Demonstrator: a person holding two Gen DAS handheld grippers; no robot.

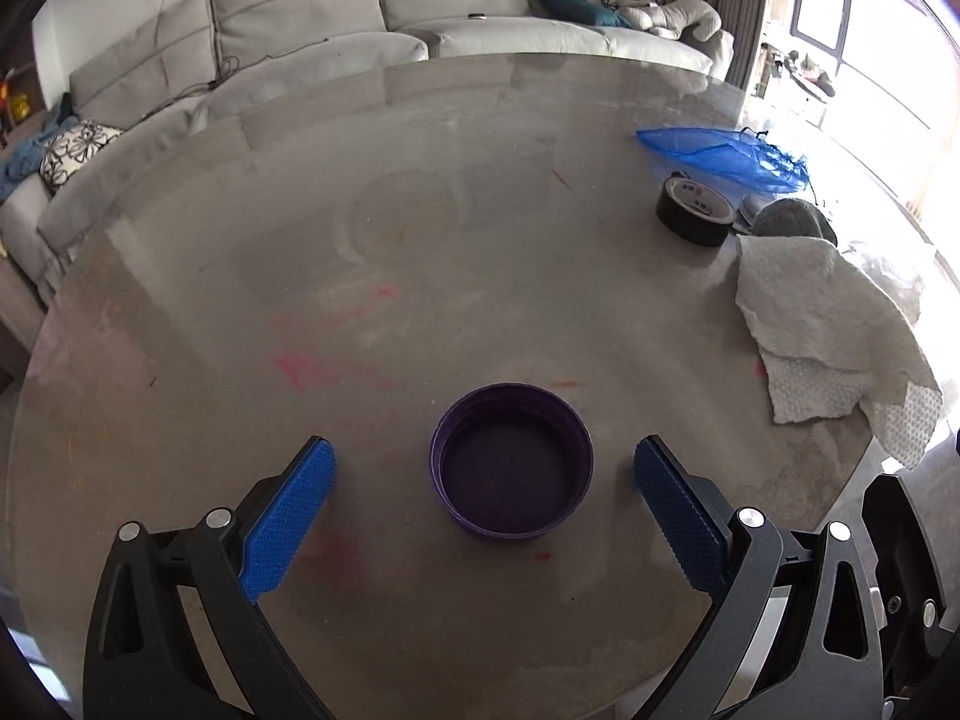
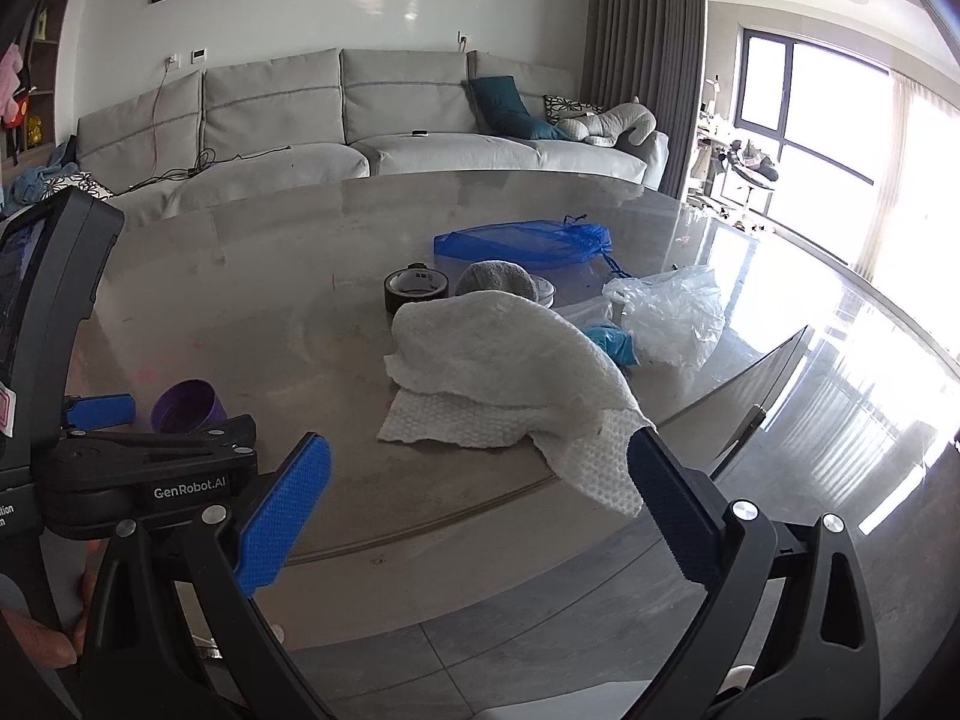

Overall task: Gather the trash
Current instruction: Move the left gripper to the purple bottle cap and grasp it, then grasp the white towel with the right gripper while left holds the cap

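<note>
Between the spread fingers of the left gripper (image 1: 483, 477), a purple cup (image 1: 512, 461) sits upright on the table (image 1: 420, 252), untouched. Right gripper (image 2: 480, 483) also spread, empty; paper towel (image 2: 504, 360) just ahead.

Our left gripper (image 1: 485, 483) spreads wide around the purple cap (image 1: 512, 461), touching neither side. A paper towel (image 1: 828, 330) lies well right on the table (image 1: 300, 240).

Grey sofa (image 2: 360, 120) behind round table (image 1: 420, 240)

Left wrist close above table (image 1: 180, 312), right wrist lower at its edge, both facing sofa (image 2: 360, 120)
</note>
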